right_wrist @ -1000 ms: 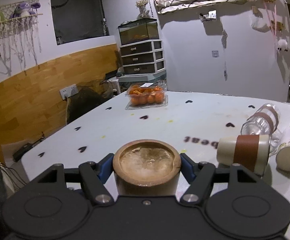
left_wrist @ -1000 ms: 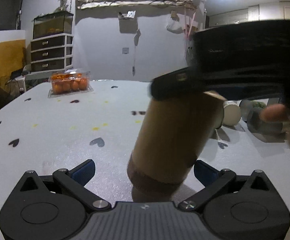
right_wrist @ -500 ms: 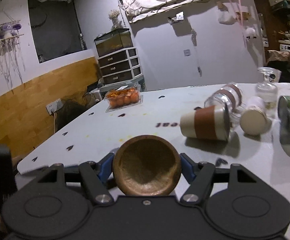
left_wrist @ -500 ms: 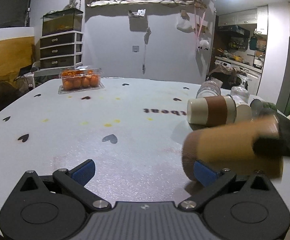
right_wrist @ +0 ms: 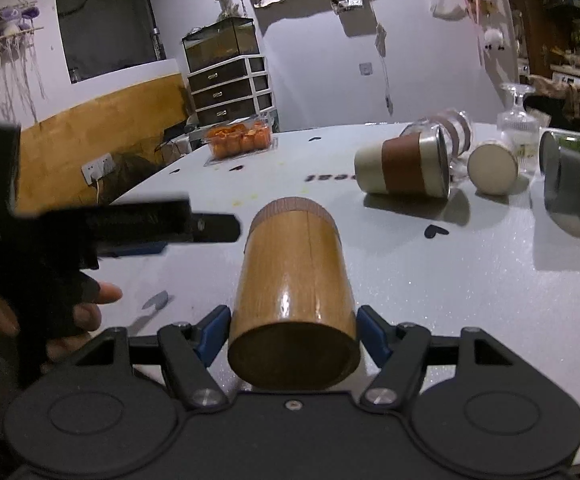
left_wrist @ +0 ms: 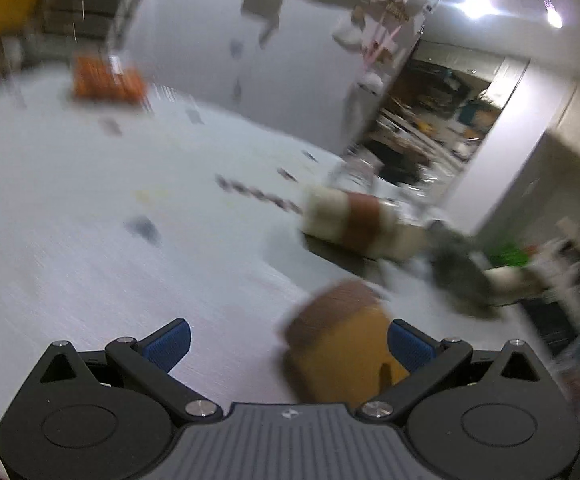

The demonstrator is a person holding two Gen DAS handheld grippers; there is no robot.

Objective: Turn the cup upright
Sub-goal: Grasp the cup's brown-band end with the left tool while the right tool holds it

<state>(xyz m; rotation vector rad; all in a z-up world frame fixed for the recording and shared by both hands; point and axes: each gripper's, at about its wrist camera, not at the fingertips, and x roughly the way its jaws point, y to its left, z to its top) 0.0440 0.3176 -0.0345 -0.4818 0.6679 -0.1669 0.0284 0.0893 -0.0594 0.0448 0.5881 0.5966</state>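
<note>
A wooden cup is clamped between the blue pads of my right gripper. It is tipped, its dark end near the camera and its ribbed end pointing away over the white table. In the blurred left wrist view the same cup shows near the right fingertip of my left gripper, which is open and holds nothing. The left gripper also shows at the left of the right wrist view.
Several cups lie on their sides at the far right: a cream and brown one, a small cream one, a grey one. A clear bottle, an upturned glass and a box of oranges stand beyond.
My right gripper has rotated with the cup, so its dark end now faces the camera instead of its hollow mouth. My left gripper has swung quickly, blurring its view.
</note>
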